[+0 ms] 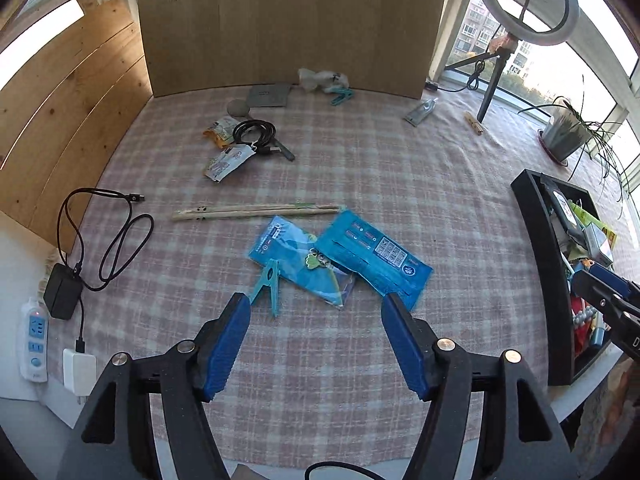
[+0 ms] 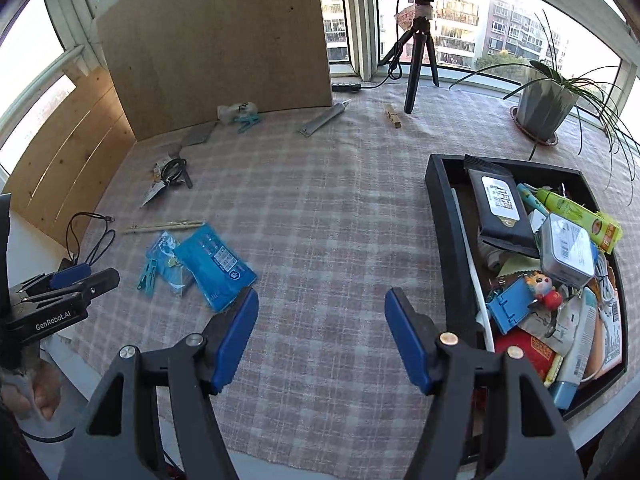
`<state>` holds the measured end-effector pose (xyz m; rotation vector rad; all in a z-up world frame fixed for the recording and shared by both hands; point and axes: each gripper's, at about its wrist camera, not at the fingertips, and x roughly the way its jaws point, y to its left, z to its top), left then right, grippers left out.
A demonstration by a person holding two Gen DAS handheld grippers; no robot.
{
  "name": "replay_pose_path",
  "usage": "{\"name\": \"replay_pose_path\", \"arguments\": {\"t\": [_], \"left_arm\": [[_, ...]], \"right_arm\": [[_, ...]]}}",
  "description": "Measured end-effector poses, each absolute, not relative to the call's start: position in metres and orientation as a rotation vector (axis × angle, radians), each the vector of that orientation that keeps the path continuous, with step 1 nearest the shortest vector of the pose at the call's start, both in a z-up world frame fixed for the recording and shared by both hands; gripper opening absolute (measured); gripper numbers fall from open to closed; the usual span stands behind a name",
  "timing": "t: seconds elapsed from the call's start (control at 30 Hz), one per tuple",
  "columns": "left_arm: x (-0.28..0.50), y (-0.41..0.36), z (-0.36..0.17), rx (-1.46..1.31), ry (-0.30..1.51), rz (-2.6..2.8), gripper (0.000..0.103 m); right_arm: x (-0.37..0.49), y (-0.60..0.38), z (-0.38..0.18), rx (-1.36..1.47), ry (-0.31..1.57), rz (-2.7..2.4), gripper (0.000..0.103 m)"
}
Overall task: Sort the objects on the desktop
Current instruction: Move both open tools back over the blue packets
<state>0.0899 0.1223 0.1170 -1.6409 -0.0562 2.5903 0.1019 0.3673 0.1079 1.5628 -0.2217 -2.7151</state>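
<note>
My left gripper (image 1: 316, 304) is open above the checked cloth, nothing between its blue pads. Just beyond its tips lie two blue packets (image 1: 374, 258), a small green keychain (image 1: 316, 260) and a teal clothes peg (image 1: 268, 286). A pair of chopsticks (image 1: 256, 211) lies behind them. My right gripper (image 2: 322, 300) is open and empty over bare cloth, left of the black tray (image 2: 440, 216), which is full of several sorted items. The blue packets (image 2: 214, 266) lie to the left in the right wrist view, near the left gripper (image 2: 68, 280).
At the back are a coiled black cable (image 1: 254, 132), snack sachets (image 1: 226, 160), a grey pad (image 1: 268, 96), a tube (image 1: 420, 112) and a wooden peg (image 1: 474, 122). A charger with cable (image 1: 64, 292) and power strip (image 1: 34, 336) sit at left. Tripod (image 2: 418, 64) and potted plant (image 2: 544, 108) stand far right.
</note>
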Motion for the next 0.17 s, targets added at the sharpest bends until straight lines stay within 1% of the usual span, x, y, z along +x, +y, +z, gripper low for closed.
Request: {"name": "replay_pose_path", "arguments": {"t": [0.17], "left_arm": [[0.091,0.104,0.125,-1.583,-0.071,2.605,0.066]], "right_arm": [[0.102,0.348,0.103,1.573,-0.217,-2.714,0.065]]}}
